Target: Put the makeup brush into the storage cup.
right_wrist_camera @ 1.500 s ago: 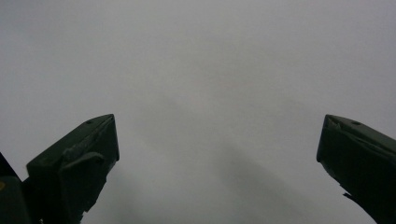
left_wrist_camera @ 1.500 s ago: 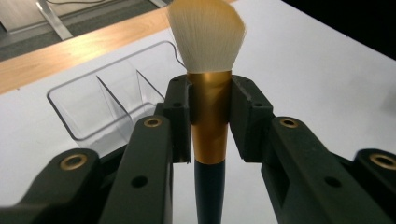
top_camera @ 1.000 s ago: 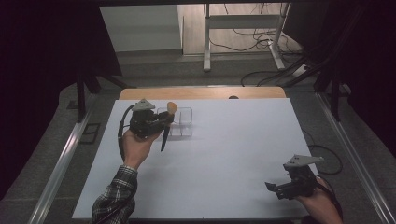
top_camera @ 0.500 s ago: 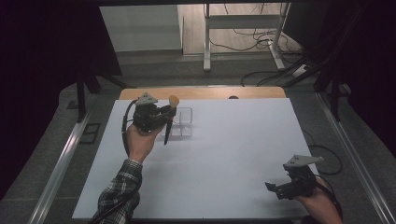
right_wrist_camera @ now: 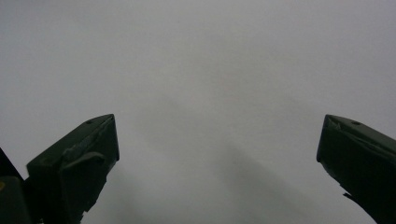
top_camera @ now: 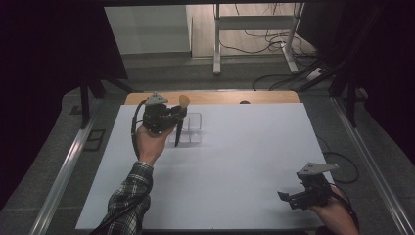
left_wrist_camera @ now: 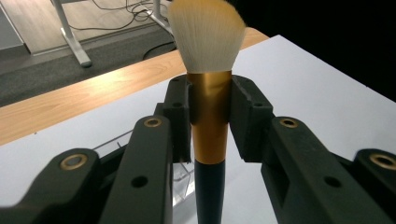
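From the high view, the left gripper (top_camera: 177, 116) is pinching a makeup brush (top_camera: 180, 122) upright, with a clear organizer (top_camera: 192, 131) just beyond it. In the left gripper view, its pads (left_wrist_camera: 180, 119) are clamping the gold ferrule (left_wrist_camera: 210, 116). In the right gripper view, the right gripper (right_wrist_camera: 217, 149) is standing spread wide over the white table (right_wrist_camera: 210, 60).
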A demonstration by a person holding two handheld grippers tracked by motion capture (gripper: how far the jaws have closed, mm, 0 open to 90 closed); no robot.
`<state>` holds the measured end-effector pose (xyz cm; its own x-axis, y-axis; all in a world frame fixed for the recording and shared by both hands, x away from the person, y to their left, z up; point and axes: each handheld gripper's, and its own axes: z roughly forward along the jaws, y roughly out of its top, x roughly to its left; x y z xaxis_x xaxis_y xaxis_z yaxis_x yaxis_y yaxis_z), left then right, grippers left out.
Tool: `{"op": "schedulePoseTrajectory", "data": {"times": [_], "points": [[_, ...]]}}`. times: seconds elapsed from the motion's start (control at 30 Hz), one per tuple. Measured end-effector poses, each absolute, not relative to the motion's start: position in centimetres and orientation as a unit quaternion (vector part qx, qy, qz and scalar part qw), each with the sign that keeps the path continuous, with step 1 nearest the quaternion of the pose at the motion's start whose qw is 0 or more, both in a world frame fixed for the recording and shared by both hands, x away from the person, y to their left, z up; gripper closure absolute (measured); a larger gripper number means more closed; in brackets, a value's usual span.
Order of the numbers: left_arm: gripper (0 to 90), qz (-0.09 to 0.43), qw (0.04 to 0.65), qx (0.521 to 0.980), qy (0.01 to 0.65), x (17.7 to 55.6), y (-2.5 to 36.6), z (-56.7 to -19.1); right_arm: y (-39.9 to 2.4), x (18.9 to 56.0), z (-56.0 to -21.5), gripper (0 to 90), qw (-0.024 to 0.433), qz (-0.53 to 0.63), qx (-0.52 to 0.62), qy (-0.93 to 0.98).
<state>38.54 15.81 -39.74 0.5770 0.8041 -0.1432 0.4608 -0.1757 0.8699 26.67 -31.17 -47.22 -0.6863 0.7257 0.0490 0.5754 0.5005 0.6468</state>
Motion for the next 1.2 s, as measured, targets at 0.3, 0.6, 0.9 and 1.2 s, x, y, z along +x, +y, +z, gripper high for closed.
{"op": "schedulePoseTrajectory", "data": {"times": [0.3, 0.6, 0.9, 1.2], "points": [[70.5, 0.183, 0.488, 0.742, 0.423, 39.5, 15.5, -39.5, -31.2, 26.7, -47.2, 0.0, 0.114, 0.328, 0.379, 0.858], [70.5, 0.188, 0.493, 0.739, 0.419, 40.6, 15.0, -39.3, -31.3, 26.7, -47.2, 0.0, 0.112, 0.334, 0.381, 0.855], [70.5, 0.193, 0.497, 0.735, 0.42, 41.4, 14.5, -39.1, -31.3, 26.7, -47.2, 0.0, 0.111, 0.334, 0.38, 0.855], [70.5, 0.194, 0.505, 0.728, 0.421, 42.1, 14.3, -39.0, -31.3, 26.7, -47.2, 0.0, 0.11, 0.334, 0.379, 0.856]]}}
